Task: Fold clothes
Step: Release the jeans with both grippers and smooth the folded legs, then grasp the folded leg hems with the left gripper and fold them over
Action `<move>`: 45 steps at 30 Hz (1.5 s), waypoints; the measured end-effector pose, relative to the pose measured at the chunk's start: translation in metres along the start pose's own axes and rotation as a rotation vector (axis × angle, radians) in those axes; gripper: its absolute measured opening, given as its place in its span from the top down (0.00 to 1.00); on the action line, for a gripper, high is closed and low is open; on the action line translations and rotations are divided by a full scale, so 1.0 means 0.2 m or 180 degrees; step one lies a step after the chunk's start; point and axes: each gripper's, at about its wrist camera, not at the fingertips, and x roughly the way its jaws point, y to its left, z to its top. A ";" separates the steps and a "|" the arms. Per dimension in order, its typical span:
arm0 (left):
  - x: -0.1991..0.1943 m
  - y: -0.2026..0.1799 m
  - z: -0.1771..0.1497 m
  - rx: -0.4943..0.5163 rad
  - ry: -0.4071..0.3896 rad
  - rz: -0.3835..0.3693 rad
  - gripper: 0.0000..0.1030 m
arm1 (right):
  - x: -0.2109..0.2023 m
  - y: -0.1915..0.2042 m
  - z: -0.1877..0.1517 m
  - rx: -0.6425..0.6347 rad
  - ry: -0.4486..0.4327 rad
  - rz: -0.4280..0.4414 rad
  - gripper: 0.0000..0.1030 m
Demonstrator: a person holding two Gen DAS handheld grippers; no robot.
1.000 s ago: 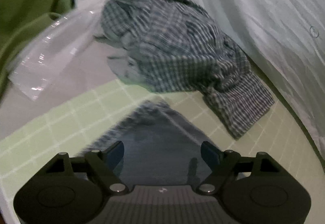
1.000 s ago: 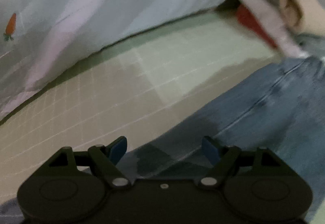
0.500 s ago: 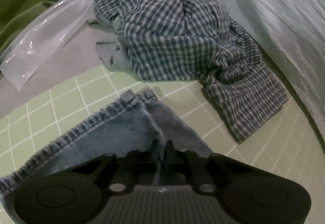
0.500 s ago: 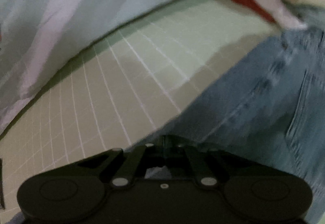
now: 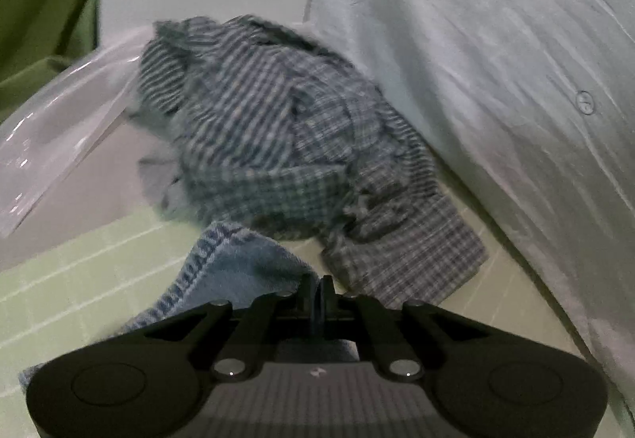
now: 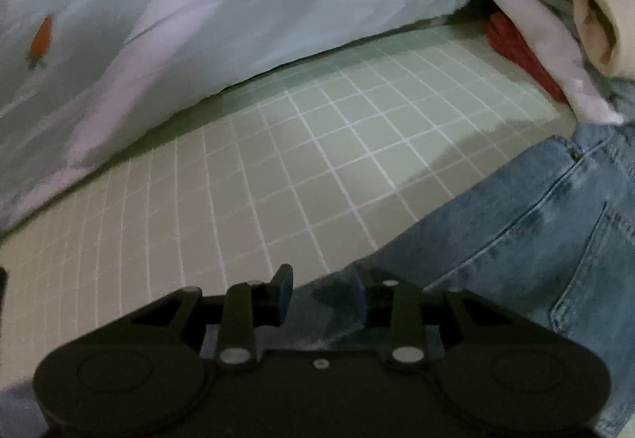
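Observation:
My left gripper point(image 5: 316, 289) is shut on the hem end of the blue jeans point(image 5: 234, 271), lifted a little over the green grid mat point(image 5: 71, 279). A crumpled blue checked shirt point(image 5: 278, 136) lies just beyond it. In the right wrist view the jeans point(image 6: 528, 227) lie flat on the mat point(image 6: 278, 168), pocket and seams showing. My right gripper point(image 6: 323, 293) is partly open, its fingers either side of the jeans' edge, not gripping.
A large pale blue shirt with a carrot motif point(image 5: 496, 61) lies along the mat's far side; it also shows in the right wrist view point(image 6: 178, 9). A clear plastic bag point(image 5: 59, 120) and green cloth point(image 5: 39, 1) lie left. Folded beige, white and red clothes point(image 6: 555, 33) are stacked at right.
Both grippers shut on the jeans half a second ago. Now the left stays shut and has lifted the hem toward the checked shirt; the right has opened and let go.

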 end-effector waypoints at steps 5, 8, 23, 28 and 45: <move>0.09 0.04 0.00 0.0024 0.0311 0.0100 0.71 | -0.03 0.06 -0.10 -0.0387 0.0027 -0.0115 0.47; 0.00 0.13 -0.01 0.0020 0.0219 0.0109 0.29 | -0.08 0.08 -0.18 -0.0538 0.0013 -0.0113 0.34; -0.36 0.75 -0.29 -0.0101 0.0344 0.0348 0.14 | -0.19 0.10 -0.38 -0.0599 0.0192 -0.0056 0.25; -0.39 0.80 -0.36 -0.0465 0.0316 0.0220 0.14 | -0.21 0.10 -0.39 -0.0575 0.0198 -0.0050 0.25; -0.39 0.72 -0.36 -0.0460 0.0017 0.0072 0.90 | -0.28 0.00 -0.42 -0.0292 0.0109 -0.0062 0.25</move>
